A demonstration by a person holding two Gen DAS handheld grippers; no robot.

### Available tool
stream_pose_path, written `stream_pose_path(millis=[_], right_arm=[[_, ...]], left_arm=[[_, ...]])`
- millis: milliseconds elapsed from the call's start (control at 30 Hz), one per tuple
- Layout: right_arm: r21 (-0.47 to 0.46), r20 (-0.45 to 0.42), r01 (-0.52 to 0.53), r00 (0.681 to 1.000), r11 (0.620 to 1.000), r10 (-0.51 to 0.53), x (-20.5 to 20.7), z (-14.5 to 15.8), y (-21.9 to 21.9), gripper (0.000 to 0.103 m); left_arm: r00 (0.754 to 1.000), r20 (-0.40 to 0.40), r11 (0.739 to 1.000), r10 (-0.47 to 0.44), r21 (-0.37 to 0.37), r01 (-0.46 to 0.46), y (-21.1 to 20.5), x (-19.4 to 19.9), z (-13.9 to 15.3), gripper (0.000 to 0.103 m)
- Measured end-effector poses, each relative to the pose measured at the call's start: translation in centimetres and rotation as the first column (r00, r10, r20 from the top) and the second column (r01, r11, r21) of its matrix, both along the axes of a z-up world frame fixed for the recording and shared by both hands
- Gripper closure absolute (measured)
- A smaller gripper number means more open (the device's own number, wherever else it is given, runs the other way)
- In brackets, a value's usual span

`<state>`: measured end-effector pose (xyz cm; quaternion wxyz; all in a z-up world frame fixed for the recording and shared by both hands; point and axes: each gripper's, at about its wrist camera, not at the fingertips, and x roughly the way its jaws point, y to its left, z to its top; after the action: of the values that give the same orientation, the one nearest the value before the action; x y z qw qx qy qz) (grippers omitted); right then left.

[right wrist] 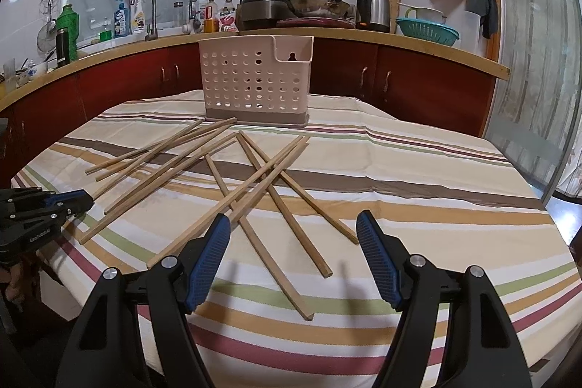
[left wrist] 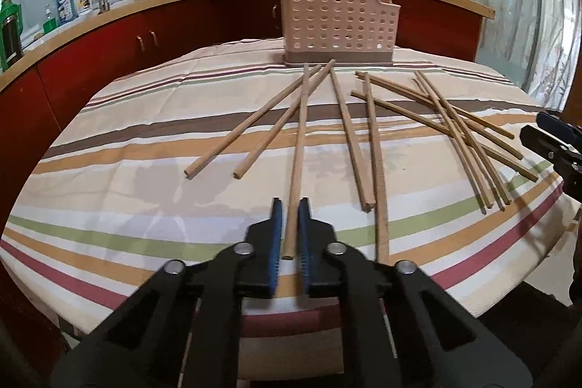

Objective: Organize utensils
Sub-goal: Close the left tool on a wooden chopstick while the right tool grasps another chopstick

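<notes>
Step in hand: first pickup. Left gripper jaws clamped on long wooden chopstick, tip toward perforated pink plastic holder. Right gripper jaws apart, empty. Remaining chopsticks scattered before holder on striped table. Next: lift, upend, drop into holder.

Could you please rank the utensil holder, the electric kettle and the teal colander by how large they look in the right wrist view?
1. utensil holder, clearly largest, though it stands nearer.
2-3. teal colander and electric kettle: similar; colander wider, kettle taller, so unranked.
</notes>
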<state>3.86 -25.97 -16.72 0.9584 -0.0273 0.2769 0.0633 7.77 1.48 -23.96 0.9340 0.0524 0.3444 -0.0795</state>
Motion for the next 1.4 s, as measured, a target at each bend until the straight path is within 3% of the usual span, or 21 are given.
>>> stream_pose_path(millis=[300, 700, 933, 1100, 1200, 1400], right_arm=[[0.013, -0.014, -0.058, 0.998, 0.998, 0.058, -0.5, -0.3, 1.9, 0.035], [-0.047, -0.113, -0.136, 0.985, 0.99, 0.13, -0.4, -2.6, 4.7, 0.055], [0.001, -0.117, -0.103, 0.988, 0.995, 0.102, -0.7, -2.8, 2.6, 0.073], [0.011, -0.109, -0.114, 0.987, 0.993, 0.115, -0.8, -2.9, 2.4, 0.075], [0.027, -0.112, -0.122, 0.986, 0.992, 0.125, -0.8, -2.8, 2.2, 0.091], [0.047, -0.108, -0.099, 0.989, 0.994, 0.103, -0.9, -2.5, 1.6, 0.095]], left_arm=[[1.0, 0.018, 1.0, 0.02, -0.004, -0.02, 0.4, -0.3, 0.2, 0.096], [1.0, 0.02, 1.0, 0.024, -0.002, -0.024, 0.9, -0.8, 0.2, 0.096], [0.999, 0.02, 1.0, 0.026, -0.003, -0.026, 0.9, -0.8, 0.2, 0.096], [1.0, 0.015, 1.0, 0.027, 0.006, -0.027, 0.8, -0.8, 0.0, 0.096], [1.0, 0.015, 1.0, 0.026, 0.007, -0.026, 0.8, -0.8, 0.0, 0.096], [0.999, 0.026, 1.0, 0.027, 0.015, -0.028, 0.7, -0.9, -0.3, 0.096]])
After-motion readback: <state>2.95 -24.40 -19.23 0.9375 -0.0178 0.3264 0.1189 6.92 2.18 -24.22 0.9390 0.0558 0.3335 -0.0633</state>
